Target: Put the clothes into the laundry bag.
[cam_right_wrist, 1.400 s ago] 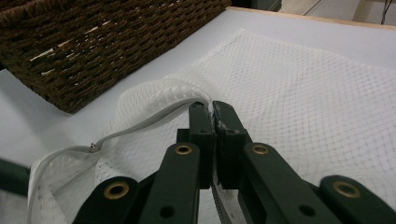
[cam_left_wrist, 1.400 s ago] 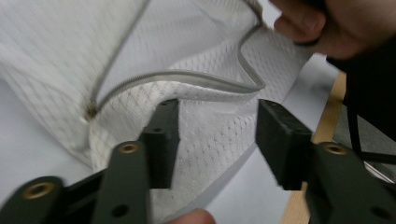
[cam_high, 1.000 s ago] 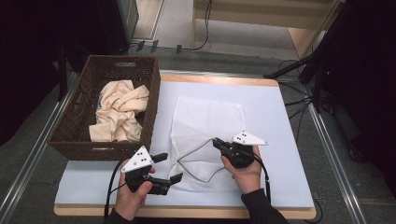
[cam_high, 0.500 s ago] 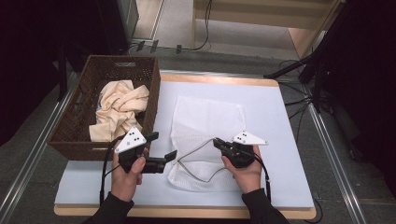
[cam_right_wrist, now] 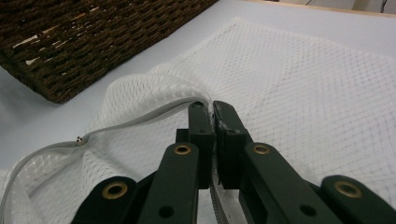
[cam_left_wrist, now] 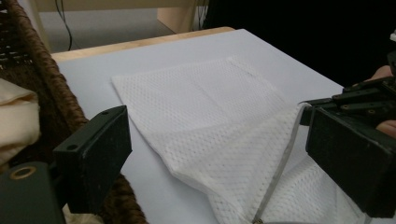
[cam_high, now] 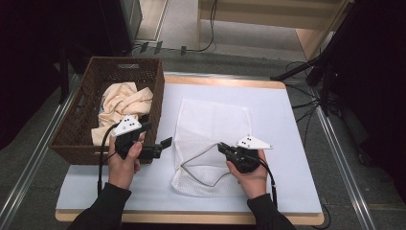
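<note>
White mesh laundry bag (cam_high: 210, 143) lies flat on the worktop (cam_high: 287, 120), mouth end toward the person, just right of the wicker basket (cam_high: 91, 96) holding a cream cloth (cam_high: 122, 103). Right gripper (cam_high: 225, 149) has its jaws clenched on the zipper edge of the bag's upper layer, pinching it up off the lower layer so the opening gapes; in the right gripper view the jaws meet on the mesh hem beside the grey zipper tape (cam_right_wrist: 140, 119). Left gripper (cam_high: 160, 146) hangs near the basket's front corner, jaws spread and holding nothing, pointed toward the bag's left edge. Handling judgement: bag is very light, limp, zero stiffness, will sag and fold wherever unsupported; one pinch lifts only a local tent of fabric. Mesh is open-weave, could snag on jaw corners, not fragile otherwise. Best hold is the zipper tape or hem, thicker and less slippery than bare mesh, which could slide out of a thin pinch. Second grab probably belongs on the opposite side of the mouth, to stretch it wide. Cloth in the basket looks soft and bulky, crumpled, easy to grab at any raised fold.
</note>
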